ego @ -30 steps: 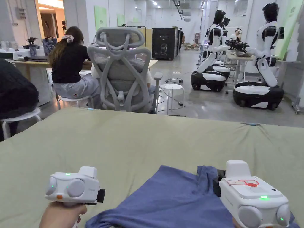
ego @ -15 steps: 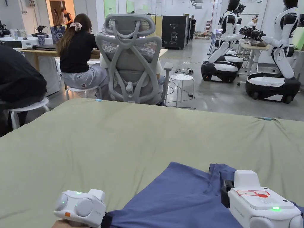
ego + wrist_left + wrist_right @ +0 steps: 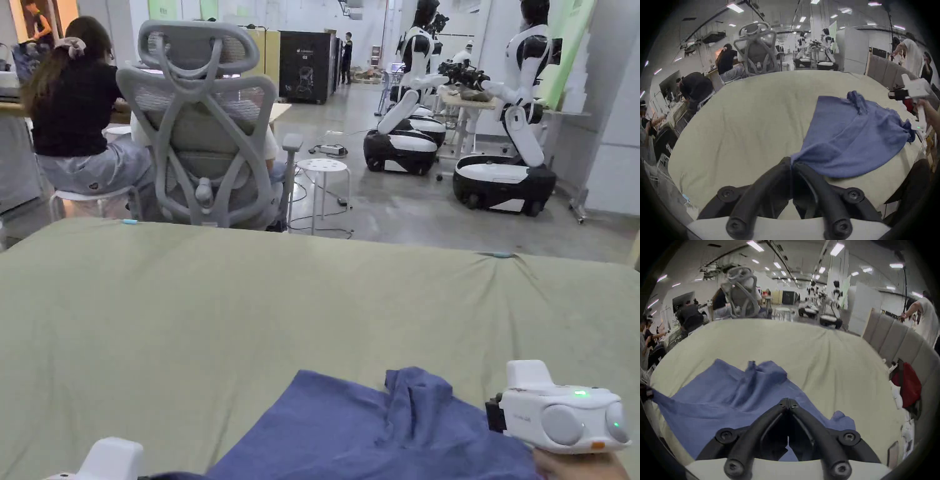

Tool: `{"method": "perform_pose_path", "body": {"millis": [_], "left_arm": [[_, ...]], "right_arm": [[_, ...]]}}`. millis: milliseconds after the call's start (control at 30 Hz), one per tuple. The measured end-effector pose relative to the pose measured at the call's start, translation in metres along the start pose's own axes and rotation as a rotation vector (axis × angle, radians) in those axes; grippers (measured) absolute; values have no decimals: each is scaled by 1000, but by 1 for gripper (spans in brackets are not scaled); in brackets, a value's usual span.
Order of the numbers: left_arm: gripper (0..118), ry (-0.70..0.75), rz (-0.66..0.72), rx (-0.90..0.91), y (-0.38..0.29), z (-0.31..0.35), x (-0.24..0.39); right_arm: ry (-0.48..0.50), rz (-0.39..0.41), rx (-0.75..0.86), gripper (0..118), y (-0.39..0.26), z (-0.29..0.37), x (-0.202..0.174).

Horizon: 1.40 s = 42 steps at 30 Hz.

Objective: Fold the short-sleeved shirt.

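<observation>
The table (image 3: 187, 300) under its pale green cloth takes up most of what's in front of me, and the blue shirt (image 3: 375, 431) lies at its near edge, close to the person, rumpled with a bunched ridge standing up toward its far side. A second ago the right gripper (image 3: 788, 402) sat right at that ridge; now it has swung out to the right of the shirt, and in its own view the jaws are closed tip to tip on nothing, hovering above the cloth. The left gripper (image 3: 791, 164) has dropped low and in toward the shirt's left corner, and its jaws are clamped on that corner, the fabric pulling taut from them. To my eye the shirt is being drawn out flat rather than folded yet, so the right hand will likely need a corner of its own next.
</observation>
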State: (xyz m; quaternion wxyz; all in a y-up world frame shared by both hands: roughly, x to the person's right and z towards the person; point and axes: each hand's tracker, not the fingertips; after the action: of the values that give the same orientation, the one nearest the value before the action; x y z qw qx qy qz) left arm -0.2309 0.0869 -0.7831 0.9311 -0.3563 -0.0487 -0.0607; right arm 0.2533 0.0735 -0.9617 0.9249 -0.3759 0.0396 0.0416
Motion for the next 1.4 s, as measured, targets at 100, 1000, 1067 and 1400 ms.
{"method": "perform_pose_path", "body": {"millis": [100,1000,1067,1400], "left_arm": [[0,-19,8,-4,-2,-9,6],[0,71,33,112,48,-18,-4],[0,100,37,174,69,-14,-5],[0,216,6,443,220,57,6]], "right_arm": [[22,53,-79,80,14,-42,3],[-79,168,365,2,22,142,-29],[-116,175,419,2,31,167,-31],[-277,146,616,2,111,253,-3]]}}
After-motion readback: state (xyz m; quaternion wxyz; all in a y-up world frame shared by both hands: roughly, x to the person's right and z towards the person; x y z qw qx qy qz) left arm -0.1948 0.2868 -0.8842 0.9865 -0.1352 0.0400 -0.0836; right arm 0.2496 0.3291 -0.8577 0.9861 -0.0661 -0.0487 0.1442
